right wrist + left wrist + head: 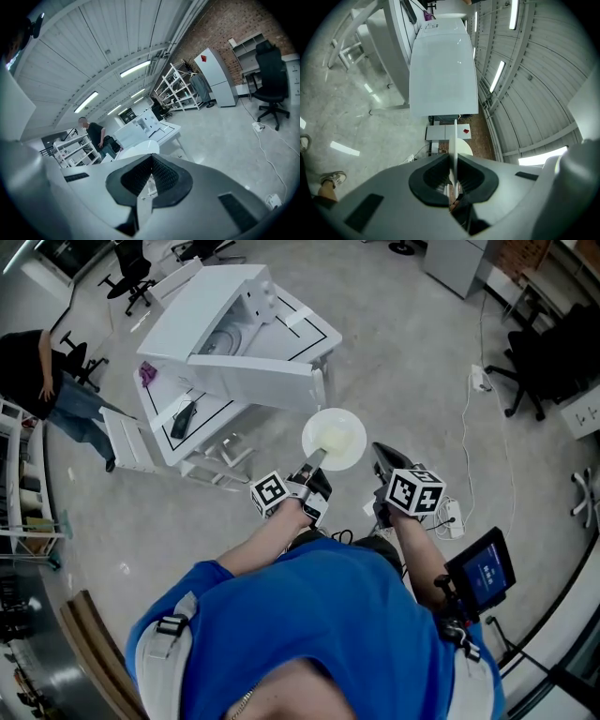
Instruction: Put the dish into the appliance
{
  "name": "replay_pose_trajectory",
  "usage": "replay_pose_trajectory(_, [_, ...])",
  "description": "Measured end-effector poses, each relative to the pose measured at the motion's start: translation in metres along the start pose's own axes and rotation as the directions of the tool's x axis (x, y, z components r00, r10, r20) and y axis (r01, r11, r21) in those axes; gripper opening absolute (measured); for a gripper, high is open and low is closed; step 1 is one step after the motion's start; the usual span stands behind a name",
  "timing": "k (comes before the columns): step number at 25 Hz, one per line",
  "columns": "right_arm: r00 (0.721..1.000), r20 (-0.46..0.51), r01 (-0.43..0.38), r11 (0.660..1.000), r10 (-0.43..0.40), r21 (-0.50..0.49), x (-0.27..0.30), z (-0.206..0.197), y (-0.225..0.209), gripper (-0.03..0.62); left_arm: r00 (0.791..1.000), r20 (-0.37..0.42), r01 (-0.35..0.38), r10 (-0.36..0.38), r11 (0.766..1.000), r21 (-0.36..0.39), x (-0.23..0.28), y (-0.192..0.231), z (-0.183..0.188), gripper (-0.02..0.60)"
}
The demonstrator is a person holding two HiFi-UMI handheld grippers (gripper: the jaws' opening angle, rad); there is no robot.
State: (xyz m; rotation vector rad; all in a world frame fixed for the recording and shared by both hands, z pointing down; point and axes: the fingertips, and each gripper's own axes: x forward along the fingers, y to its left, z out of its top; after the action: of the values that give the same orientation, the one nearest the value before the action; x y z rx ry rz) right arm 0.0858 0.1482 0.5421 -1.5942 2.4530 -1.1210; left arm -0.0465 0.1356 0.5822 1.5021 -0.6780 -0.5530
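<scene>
Head view: one white dish (333,439) is held by its near rim in the left gripper (316,461), whose jaws are nearly closed and pinched on that rim. The dish is kept level over the floor, well apart from the appliance (246,338). A rim grip is judged to leave the far edge free for sliding in. One appliance is counted, standing on a white counter (309,332), its door apparently folded open toward the dish. The right gripper (378,454), second of two, is closed on nothing and kept just beside, judged free to assist.
</scene>
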Motion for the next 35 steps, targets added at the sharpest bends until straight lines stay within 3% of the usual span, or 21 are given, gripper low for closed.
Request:
replay_pose_trajectory(10, [0.998, -0.039, -0.057, 0.998, 0.056, -0.028, -0.007, 0.056, -0.076, -0.012, 0.996, 0.084, 0.004, -0.005, 1.0, 0.011, 0.088, -0.01, -0.032, 0.026])
replay_pose_trajectory(19, [0.989, -0.078, -0.127, 0.99, 0.122, -0.06, -0.016, 0.099, -0.133, -0.012, 0.981, 0.193, 0.02, -0.021, 1.0, 0.007, 0.151, -0.025, -0.064, 0.026])
replay_pose_trajectory(29, [0.987, -0.07, -0.151, 0.988, 0.147, -0.045, -0.01, 0.107, -0.156, -0.012, 0.977, 0.215, 0.0, -0.002, 1.0, 0.011, 0.178, -0.015, -0.068, 0.026])
replay_pose_trajectory(35, [0.984, -0.099, -0.151, 0.988, 0.147, -0.044, 0.026, 0.149, -0.196, -0.012, 0.973, 0.23, -0.003, 0.004, 1.0, -0.006, 0.244, -0.014, -0.047, 0.026])
